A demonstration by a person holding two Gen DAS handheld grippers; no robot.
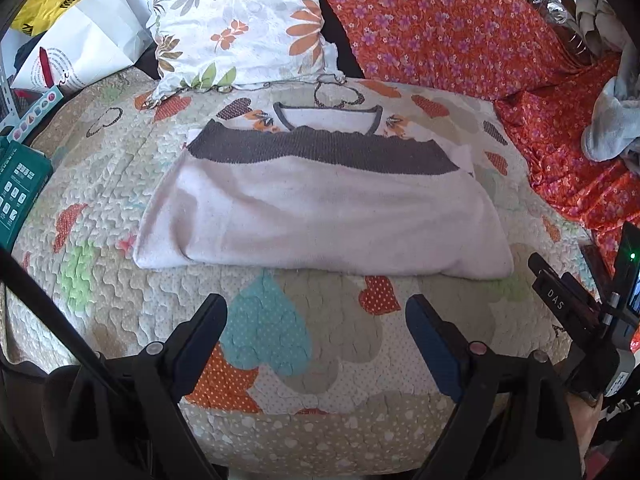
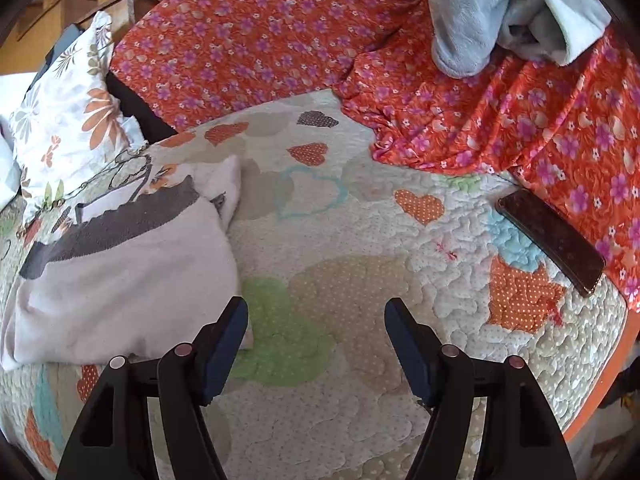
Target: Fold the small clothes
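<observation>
Left wrist view. Left gripper [image 1: 316, 312] spread wide, nothing between the jaws, hovering over the quilt [image 1: 280, 360] near its front edge. Pale pink top [image 1: 320, 220] with a grey band lying folded once across the middle of the quilt, hem brought up just short of the grey-trimmed neckline, fold edge facing the camera. Likely risk: pinching quilt along with the knit, since the fold edge sits flush on the puffy surface; also dragging only the upper layer, so the lower one stays behind and the fold skews. Left corner of the top bulging slightly, apt to slip out of a shallow grasp. Sleeves not visible, presumably tucked under; cannot confirm. Floral pillow [image 1: 244, 20] touching the far edge of the quilt just behind the neckline, leaving little room for a fold pushed that way. Right gripper's body partly cut off at the right border.

Right wrist view. Right gripper [image 2: 316, 320] also released and empty, left fingertip [image 2: 230, 320] just beside the near right corner of the top, apart or barely overlapping; cannot tell which. Only the right half of the garment in frame, left side cut off. Dark phone [image 2: 552, 242] lying near the quilt's right edge against the orange floral cloth [image 2: 520, 120], well apart from the top, yet exposed to a wide sideways sweep. Grey fleece [image 2: 500, 20] heaped at the far right corner; contents beneath hidden.
</observation>
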